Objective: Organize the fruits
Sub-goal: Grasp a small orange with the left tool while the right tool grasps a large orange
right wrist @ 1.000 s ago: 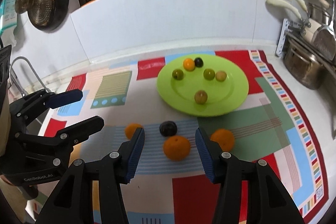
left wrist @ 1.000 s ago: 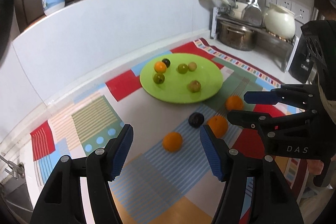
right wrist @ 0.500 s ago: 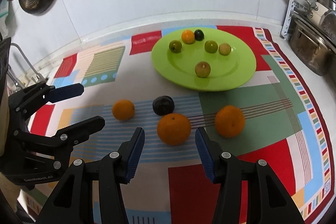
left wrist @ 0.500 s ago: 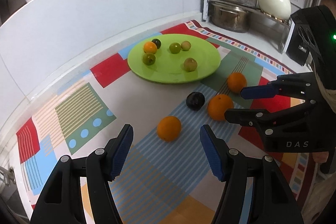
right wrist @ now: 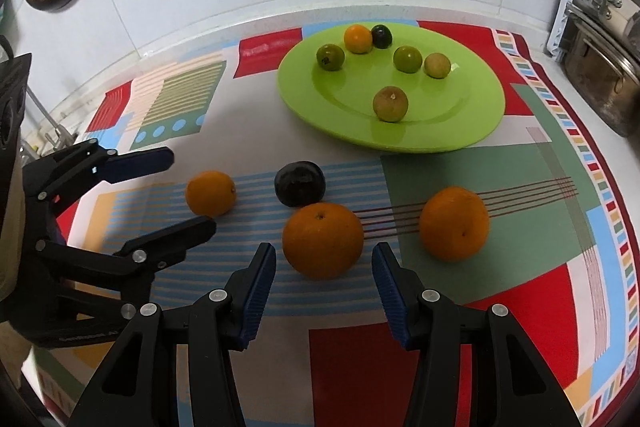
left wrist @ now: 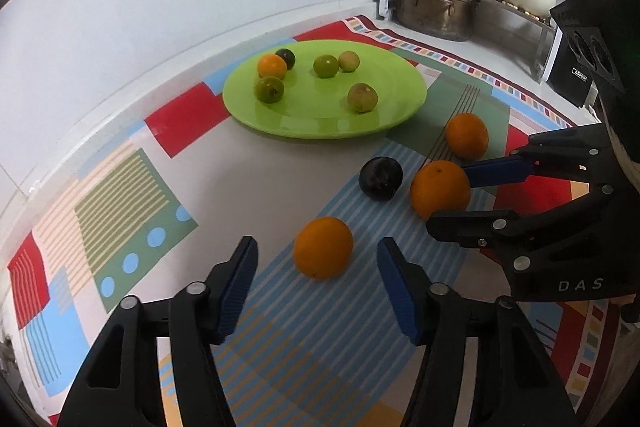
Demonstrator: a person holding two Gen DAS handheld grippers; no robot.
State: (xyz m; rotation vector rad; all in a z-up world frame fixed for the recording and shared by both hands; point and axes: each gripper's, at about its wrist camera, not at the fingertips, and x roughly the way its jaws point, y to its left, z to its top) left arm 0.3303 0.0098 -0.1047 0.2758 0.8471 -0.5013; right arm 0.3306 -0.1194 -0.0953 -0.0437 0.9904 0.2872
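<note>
Spreading across the counter, the patterned mat carries everything, and the green plate sits toward the wall with six small fruits already gathered on it. Four pieces are left loose on the mat: three oranges and one dark plum. Two reaches are being lined up at once, so the step in hand is judged to be the approach before a double pick. The right gripper is held with its jaws wide apart, and the middle orange is framed just ahead of the blue pads, not yet touched. The left gripper is likewise held open, with the nearest orange sitting between and slightly beyond its fingertips. The third orange is left unattended, well to the right. Next, each gripper would need to be eased forward until its fruit is bracketed at the widest part, then closed gently, since round fruit may roll away if nudged.
</note>
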